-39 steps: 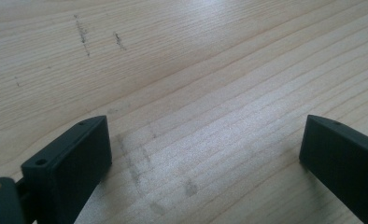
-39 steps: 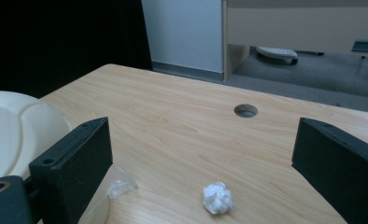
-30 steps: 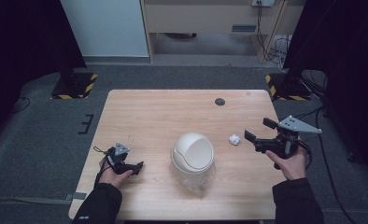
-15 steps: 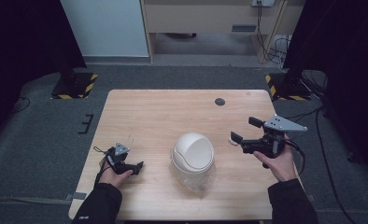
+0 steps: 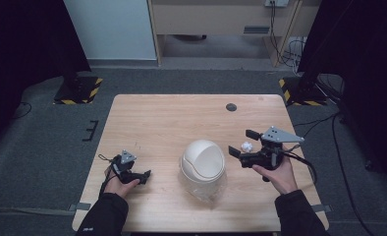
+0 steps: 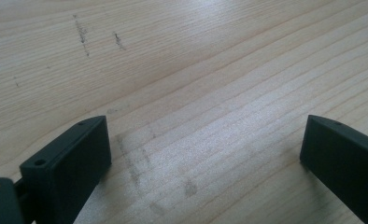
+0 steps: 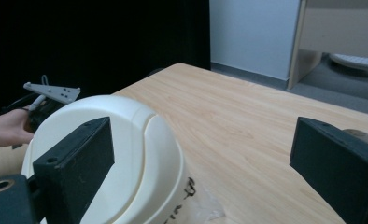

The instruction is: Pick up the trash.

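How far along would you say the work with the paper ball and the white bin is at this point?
Nothing looks finished yet: the paper ball lies on the table, outside the white bin. In hand: the right gripper is at the ball with its jaws wide open, not gripping. The left gripper rests open on the table. Left: closing on the ball and, probably, binning it.

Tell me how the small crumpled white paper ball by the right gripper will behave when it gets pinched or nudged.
The small crumpled white paper ball looks light for its size, so a nudge would probably send it skidding or rolling across the smooth wooden table. Being crumpled, it should squash rather than break between the jaws of the open right gripper, and its wrinkles likely give fair grip.
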Motion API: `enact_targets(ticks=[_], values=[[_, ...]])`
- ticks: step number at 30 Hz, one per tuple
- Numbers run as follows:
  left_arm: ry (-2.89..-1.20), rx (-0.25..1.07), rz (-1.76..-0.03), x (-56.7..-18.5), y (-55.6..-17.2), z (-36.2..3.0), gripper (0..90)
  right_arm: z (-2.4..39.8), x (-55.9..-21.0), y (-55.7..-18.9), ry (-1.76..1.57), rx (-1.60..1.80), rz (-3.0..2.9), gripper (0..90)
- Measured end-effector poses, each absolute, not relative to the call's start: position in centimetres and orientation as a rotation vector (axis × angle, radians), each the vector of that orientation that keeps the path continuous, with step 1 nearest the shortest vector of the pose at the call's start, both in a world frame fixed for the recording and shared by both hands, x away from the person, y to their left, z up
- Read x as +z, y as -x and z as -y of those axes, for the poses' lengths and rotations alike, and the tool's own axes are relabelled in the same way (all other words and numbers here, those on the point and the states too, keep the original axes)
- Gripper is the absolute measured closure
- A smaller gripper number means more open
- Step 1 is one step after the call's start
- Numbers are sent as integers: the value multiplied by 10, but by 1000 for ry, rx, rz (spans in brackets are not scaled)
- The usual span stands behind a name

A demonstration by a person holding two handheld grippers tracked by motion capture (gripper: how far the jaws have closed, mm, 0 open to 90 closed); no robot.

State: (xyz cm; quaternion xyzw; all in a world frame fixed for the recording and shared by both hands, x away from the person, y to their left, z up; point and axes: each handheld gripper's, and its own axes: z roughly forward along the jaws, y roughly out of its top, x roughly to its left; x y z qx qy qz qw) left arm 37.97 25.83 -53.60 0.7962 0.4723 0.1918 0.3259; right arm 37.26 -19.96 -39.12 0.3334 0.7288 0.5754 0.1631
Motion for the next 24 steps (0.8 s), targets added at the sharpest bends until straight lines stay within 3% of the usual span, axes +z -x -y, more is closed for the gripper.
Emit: enact_targets(ticks=[24], values=[[-2088, 501, -1237, -536, -380, -258, 8, 168, -421, -373, -929, 1560, -2250, 60]])
